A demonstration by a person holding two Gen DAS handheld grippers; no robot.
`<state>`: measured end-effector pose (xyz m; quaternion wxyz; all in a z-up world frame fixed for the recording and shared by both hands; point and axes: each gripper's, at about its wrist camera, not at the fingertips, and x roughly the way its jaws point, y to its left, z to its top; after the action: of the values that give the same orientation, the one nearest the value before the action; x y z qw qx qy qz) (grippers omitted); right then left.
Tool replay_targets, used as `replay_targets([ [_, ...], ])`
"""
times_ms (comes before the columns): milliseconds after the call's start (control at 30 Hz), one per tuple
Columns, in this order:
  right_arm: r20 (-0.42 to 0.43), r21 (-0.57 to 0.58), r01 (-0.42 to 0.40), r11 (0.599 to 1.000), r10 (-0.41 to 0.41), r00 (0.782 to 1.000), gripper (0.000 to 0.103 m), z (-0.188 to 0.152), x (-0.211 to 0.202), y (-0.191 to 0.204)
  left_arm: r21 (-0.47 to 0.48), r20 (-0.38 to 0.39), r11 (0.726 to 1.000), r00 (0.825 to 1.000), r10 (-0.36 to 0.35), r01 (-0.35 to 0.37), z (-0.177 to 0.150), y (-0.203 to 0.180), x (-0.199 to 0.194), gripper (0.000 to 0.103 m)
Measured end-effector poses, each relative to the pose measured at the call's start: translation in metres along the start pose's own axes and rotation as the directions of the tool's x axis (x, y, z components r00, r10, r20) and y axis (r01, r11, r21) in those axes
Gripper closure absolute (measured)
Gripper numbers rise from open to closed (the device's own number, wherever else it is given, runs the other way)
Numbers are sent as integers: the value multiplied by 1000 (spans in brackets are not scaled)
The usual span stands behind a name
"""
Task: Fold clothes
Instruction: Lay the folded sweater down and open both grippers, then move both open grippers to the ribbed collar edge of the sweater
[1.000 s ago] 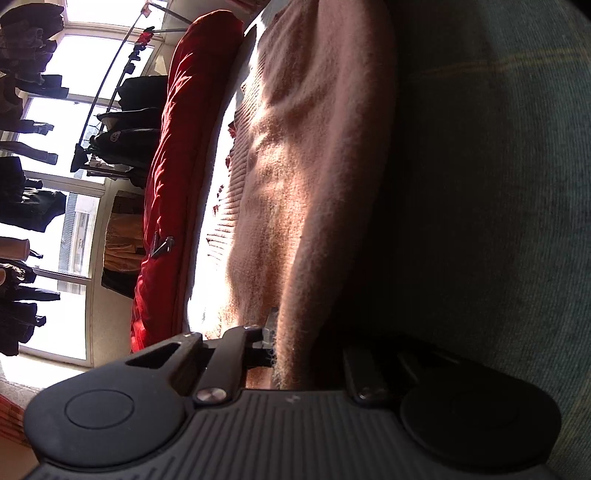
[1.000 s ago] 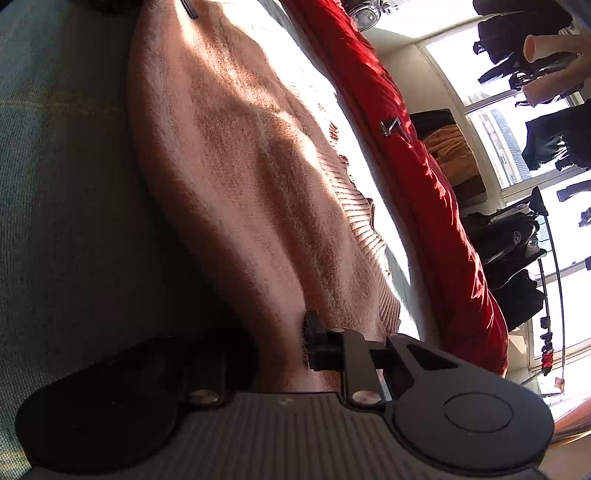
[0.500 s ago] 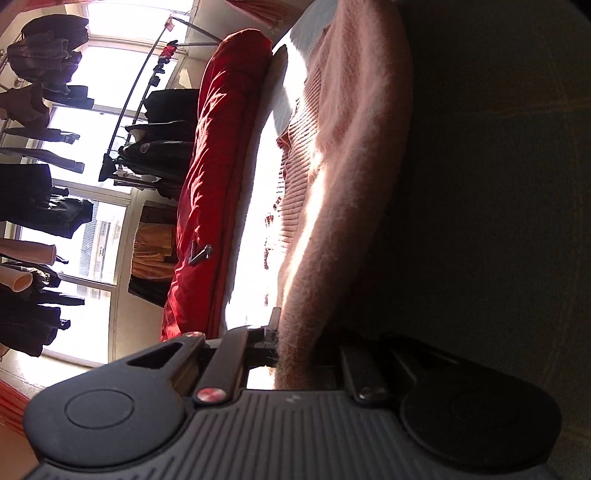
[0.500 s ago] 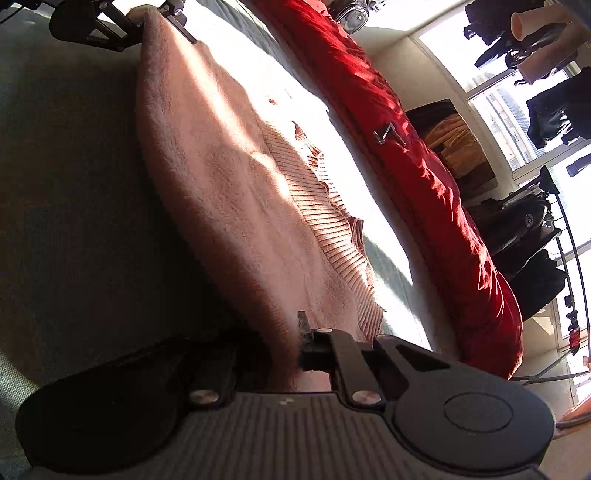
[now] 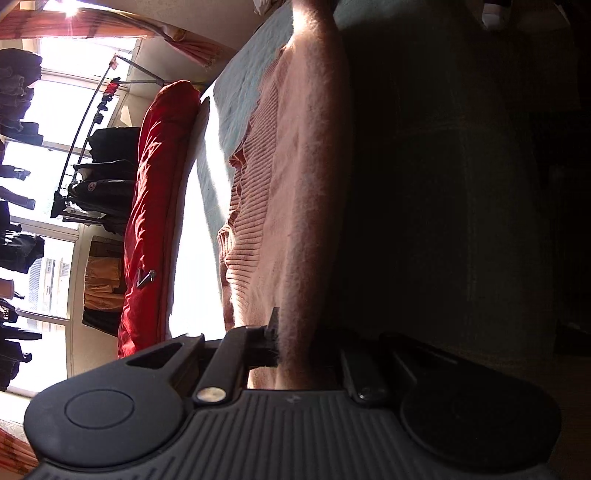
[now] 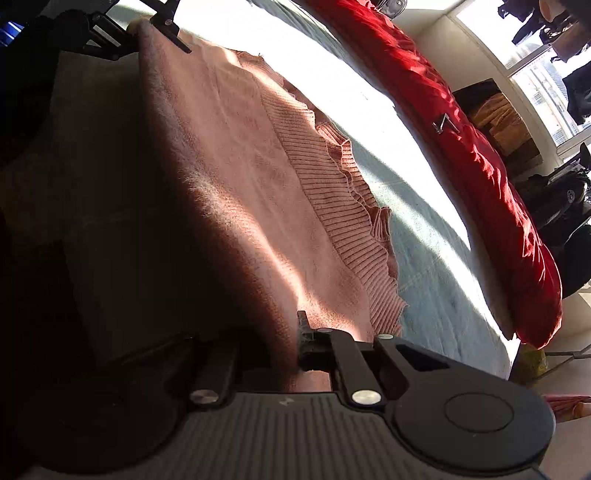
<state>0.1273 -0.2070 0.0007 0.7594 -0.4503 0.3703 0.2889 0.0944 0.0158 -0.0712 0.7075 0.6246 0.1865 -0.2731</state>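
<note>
A fuzzy pink sweater (image 5: 295, 184) with a ribbed hem is stretched between my two grippers above the bed. My left gripper (image 5: 299, 339) is shut on one end of its folded edge; the fabric fills the gap between the fingers. My right gripper (image 6: 273, 343) is shut on the other end of the sweater (image 6: 240, 166). In the right wrist view the left gripper (image 6: 162, 26) shows at the far top left, clamped on the fabric. The ribbed hem (image 6: 351, 221) hangs loose over the sunlit side. The near side of the sweater lies in deep shadow.
A teal bed cover (image 6: 436, 266) lies below, partly in bright sun. A red duvet (image 6: 480, 155) is bunched along the bed's far edge. Beyond it stand a rack of dark jackets (image 5: 99, 177) and tall windows (image 5: 55, 92).
Both grippers have risen with the sweater held in them. The fabric has come up off the bed and now spans between them, with the ribbed hem hanging free and more bed cover showing.
</note>
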Motion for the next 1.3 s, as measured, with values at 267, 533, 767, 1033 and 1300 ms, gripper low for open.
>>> replay_targets([
  [267,-76,51,-89,995,93,993,78,-11,17,28,-18,-24,984,983,-180,180,-5,-3,13,82],
  [533,-76,155,-196,968,209,975,58,-37,-4,18,-209,-103,903,910,-402,375,-46,29,-14,66],
  [767,128,389,-197,900,159,979,40,-52,-42,-39,-550,19,787,946,-324,280,-73,102,-17,56],
  [1033,122,537,-303,787,283,951,38,-61,30,-32,-711,163,546,860,-484,443,-75,69,50,53],
  [1300,212,690,-291,663,199,957,38,-86,29,-59,-827,202,446,920,-335,344,-94,113,54,52],
])
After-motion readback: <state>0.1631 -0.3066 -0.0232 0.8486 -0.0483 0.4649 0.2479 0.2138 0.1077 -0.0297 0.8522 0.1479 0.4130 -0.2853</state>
